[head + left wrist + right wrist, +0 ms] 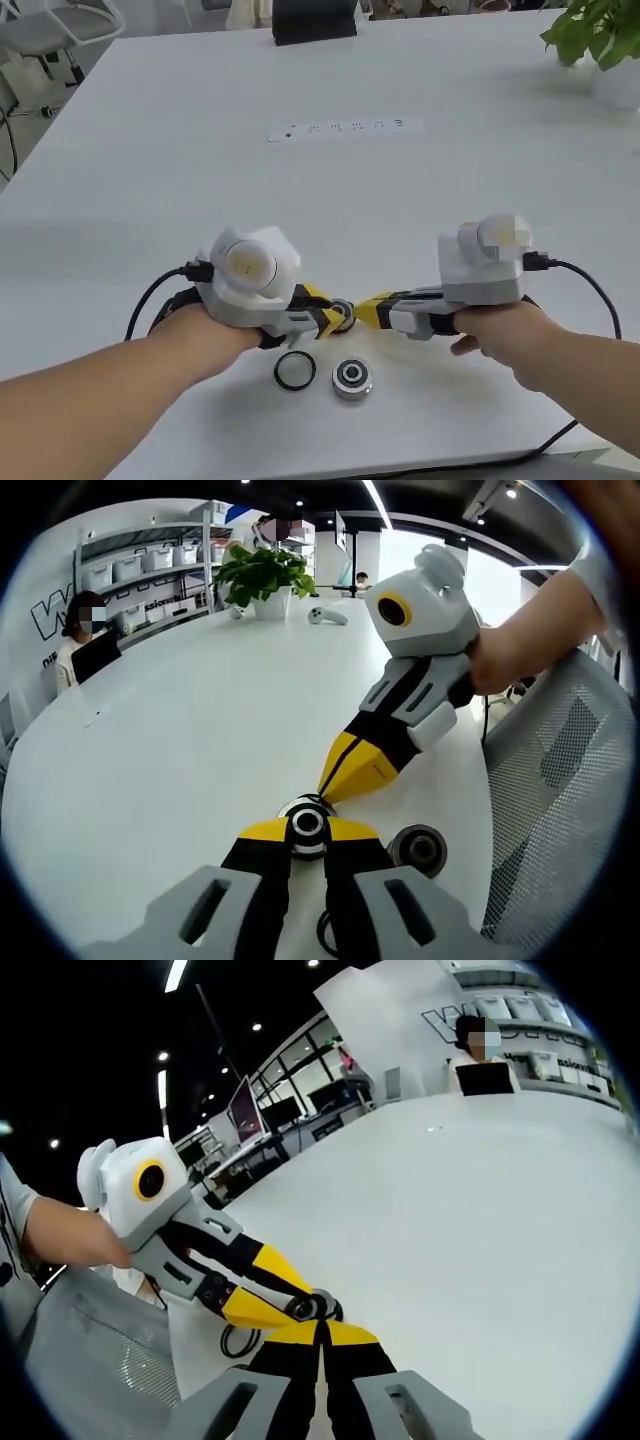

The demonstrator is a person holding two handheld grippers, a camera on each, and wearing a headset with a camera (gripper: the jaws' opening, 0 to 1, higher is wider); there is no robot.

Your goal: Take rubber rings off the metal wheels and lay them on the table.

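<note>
— Yellow jaws on the L: what's the left gripper (331, 318) got?
— Clamped tight on a metal wheel (307, 822), near edge of the table (200, 170).
— And the right gripper (327, 784)?
— Jaws closed to a slit, tips touching that wheel's rim; can't tell if its rubber's pinched.
— Anything lying flat?
— One rubber ring (294, 370) on the table, w/ a second wheel (352, 376) just right of it, not touching
</note>
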